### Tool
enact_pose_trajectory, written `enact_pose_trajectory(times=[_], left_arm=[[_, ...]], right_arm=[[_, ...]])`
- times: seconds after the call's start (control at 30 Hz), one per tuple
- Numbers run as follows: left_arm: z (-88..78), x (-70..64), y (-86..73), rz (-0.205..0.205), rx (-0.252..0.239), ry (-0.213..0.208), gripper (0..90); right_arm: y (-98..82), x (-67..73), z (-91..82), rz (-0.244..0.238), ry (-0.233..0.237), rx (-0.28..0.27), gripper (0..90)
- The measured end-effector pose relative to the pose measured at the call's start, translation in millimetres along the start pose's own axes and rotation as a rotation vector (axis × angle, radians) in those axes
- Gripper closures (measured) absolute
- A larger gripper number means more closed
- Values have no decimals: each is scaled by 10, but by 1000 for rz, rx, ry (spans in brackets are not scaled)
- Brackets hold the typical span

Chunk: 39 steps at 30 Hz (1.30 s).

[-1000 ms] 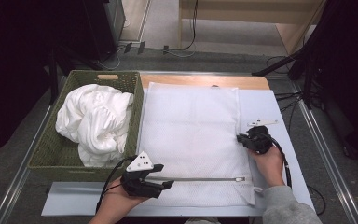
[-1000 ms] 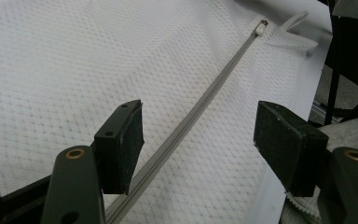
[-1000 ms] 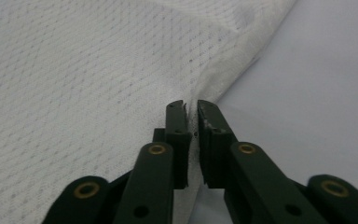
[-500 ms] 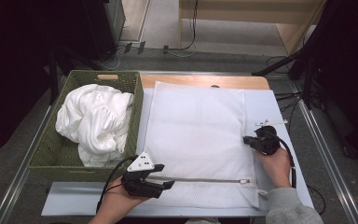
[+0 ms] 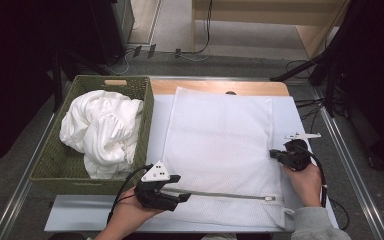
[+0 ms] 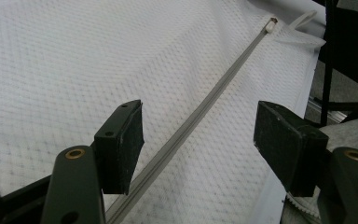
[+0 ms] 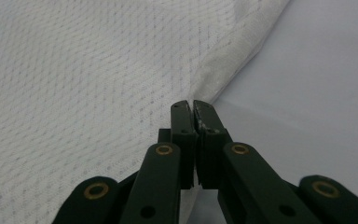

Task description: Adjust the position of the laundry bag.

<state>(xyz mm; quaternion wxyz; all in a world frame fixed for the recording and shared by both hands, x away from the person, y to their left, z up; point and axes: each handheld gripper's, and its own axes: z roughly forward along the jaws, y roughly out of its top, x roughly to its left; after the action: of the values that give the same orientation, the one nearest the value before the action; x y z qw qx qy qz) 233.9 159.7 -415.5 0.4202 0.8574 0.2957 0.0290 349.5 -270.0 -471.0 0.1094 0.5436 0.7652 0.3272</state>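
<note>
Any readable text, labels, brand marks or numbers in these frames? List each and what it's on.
None readable.
Mesh laundry bag: plain white mesh, no print or tag text; its zipper bears no marking that can be made out.
Green woven basket and the white cloth in it: no label.
Left gripper and right gripper: black jaws, no markings.

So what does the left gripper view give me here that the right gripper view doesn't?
Left gripper view: the grey zipper running between the open fingers of the left gripper, up to its pull near the bag's far edge. Right gripper view: the right gripper with its fingers shut at the bag's side hem, with bare table sheet beyond. Both show the white mesh laundry bag lying flat.
</note>
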Motion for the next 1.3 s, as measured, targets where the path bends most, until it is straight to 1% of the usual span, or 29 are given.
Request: enact_pose_trajectory(times=[0.1,0.13,0.17,0.23,0.27,0.33,0.4,0.47,0.53,0.6,0.63,0.8,0.83,0.87,0.93,1.03,1.13,1.3], left_arm=[[7,-1,7,4,2,-3,335],[6,-1,9,5,5,-3,334],[11,0,10,4,1,-7,335],[13,0,11,6,3,-6,335],[17,-2,12,5,4,-6,334],[20,-2,11,8,4,-7,335],[24,-7,9,7,4,-6,335],[27,-7,7,5,1,-9,335],[26,-6,8,6,6,-8,335],[30,-5,7,5,6,-9,335],[32,-7,7,6,5,-8,335],[45,-14,5,8,3,-14,335],[46,-15,5,8,5,-16,334],[42,-14,8,8,16,-15,335],[43,-14,7,8,15,-15,336],[45,-15,4,9,8,-18,336],[43,-17,5,9,10,-17,336],[43,-13,4,9,6,-17,336]], right_arm=[[-18,-62,-27,5,-13,-5,882],[-20,-82,-36,14,-21,-5,882],[-23,-131,-47,22,-25,-12,882],[-21,-144,-51,23,-32,-9,882],[-11,-175,-40,19,-36,-9,882],[-7,-181,-34,18,-37,-7,882],[11,-195,-10,4,-45,1,882],[28,-233,6,3,-54,-11,882],[33,-245,9,7,-50,-11,881],[52,-270,19,1,-58,-14,881],[57,-278,26,-2,-55,-16,880],[89,-324,58,10,-42,-27,878],[97,-337,65,21,-36,-29,877],[100,-342,68,24,-35,-29,876],[106,-352,75,22,-37,-34,871],[108,-356,81,23,-37,-38,866],[107,-357,81,27,-34,-40,861],[107,-358,79,28,-25,-40,829]])
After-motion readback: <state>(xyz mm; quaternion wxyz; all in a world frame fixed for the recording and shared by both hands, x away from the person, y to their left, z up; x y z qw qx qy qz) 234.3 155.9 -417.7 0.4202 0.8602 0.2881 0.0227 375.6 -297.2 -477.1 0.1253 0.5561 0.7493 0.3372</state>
